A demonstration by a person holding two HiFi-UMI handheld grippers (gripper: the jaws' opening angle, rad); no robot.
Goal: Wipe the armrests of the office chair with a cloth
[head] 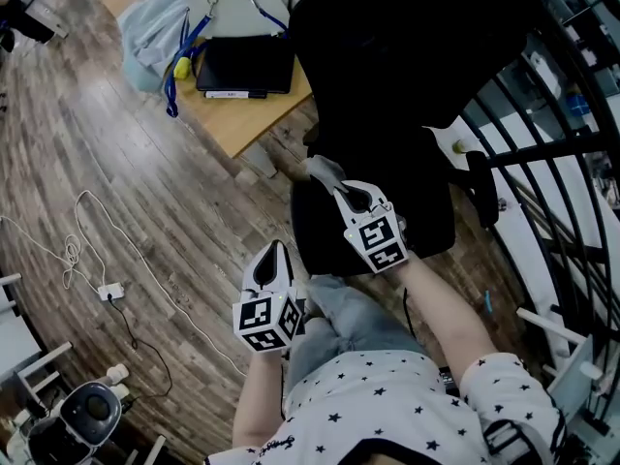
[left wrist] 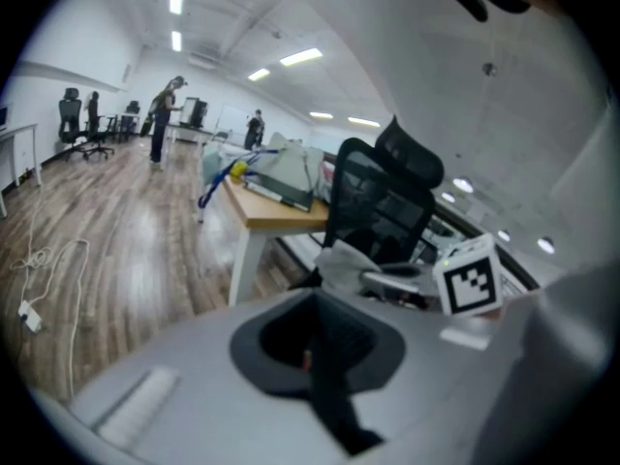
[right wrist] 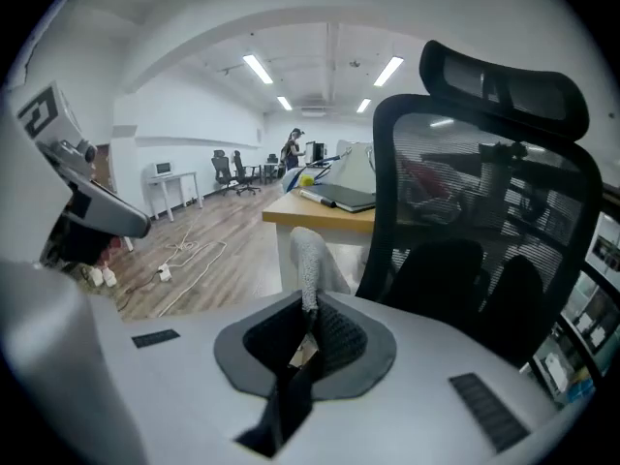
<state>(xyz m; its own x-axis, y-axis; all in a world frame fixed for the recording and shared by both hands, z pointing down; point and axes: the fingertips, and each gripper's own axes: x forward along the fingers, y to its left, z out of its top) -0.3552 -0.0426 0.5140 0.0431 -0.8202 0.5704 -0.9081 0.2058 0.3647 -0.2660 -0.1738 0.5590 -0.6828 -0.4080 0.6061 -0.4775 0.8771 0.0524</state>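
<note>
A black office chair (head: 407, 85) with a mesh back (right wrist: 484, 211) stands in front of me, its seat (head: 387, 211) below my right gripper. One armrest (head: 481, 184) shows at the chair's right side. My right gripper (head: 339, 190) is shut on a grey cloth (head: 323, 170), which sticks up from the jaws (right wrist: 308, 260) at the seat's left edge. What lies under the cloth is too dark to tell. My left gripper (head: 276, 252) hangs lower left of the chair, shut with nothing in it (left wrist: 320, 352). The left gripper view also shows the cloth (left wrist: 344, 260).
A wooden desk (head: 242, 124) left of the chair carries a closed laptop (head: 244, 64), lanyards (head: 179, 66) and a pale bag. A white cable and power strip (head: 109, 291) lie on the wood floor. Metal railing (head: 562, 153) runs along the right. People stand far off (left wrist: 165, 119).
</note>
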